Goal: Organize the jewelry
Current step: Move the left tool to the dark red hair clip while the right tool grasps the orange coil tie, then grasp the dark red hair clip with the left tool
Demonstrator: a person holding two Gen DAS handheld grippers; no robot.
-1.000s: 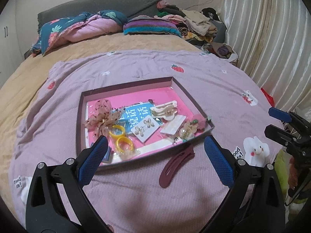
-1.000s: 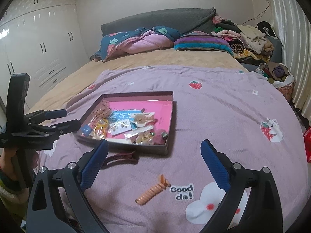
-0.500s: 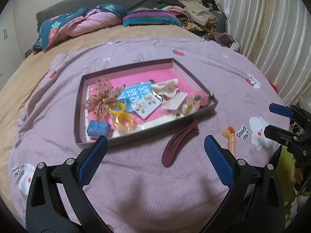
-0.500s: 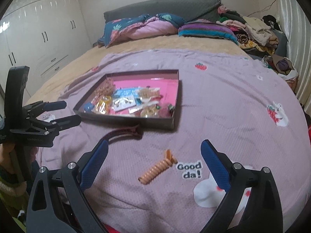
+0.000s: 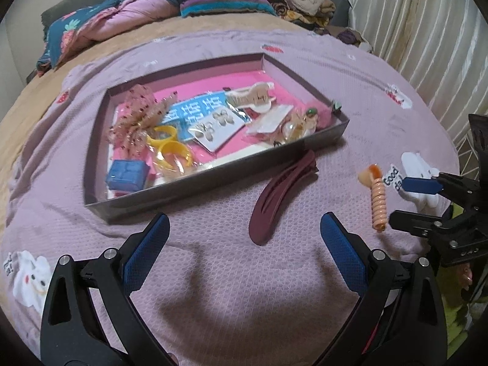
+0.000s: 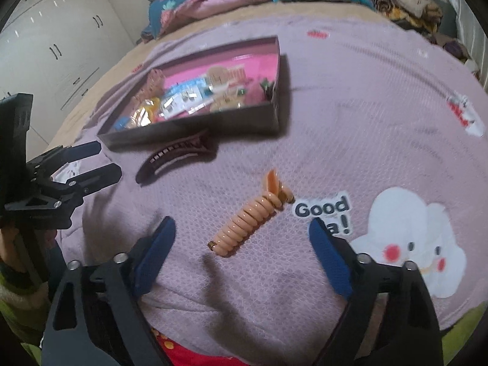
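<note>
A shallow grey tray (image 5: 195, 180) with a pink floor lies on the purple blanket, also in the right wrist view (image 6: 195, 128). It holds a lace bow (image 5: 137, 116), yellow rings (image 5: 172, 151), a blue box (image 5: 125, 175), earring cards and clips. A maroon hair clip (image 5: 280, 195) (image 6: 178, 155) lies just in front of the tray. An orange spiral hair clip (image 5: 378, 201) (image 6: 250, 216) lies to its right. My left gripper (image 5: 244, 250) is open, just short of the maroon clip. My right gripper (image 6: 242, 250) is open, just short of the orange clip.
The purple blanket (image 5: 244, 289) has bunny and "Good da!" prints (image 6: 323, 209). Pillows and folded clothes (image 5: 238, 0) are piled at the bed's head. Curtains (image 5: 427, 30) hang on the right. White wardrobes (image 6: 45, 45) stand on the left.
Both grippers have tilted down and moved closer to the blanket. The maroon clip now sits ahead of the left gripper and the orange clip ahead of the right one. Both stay open.
</note>
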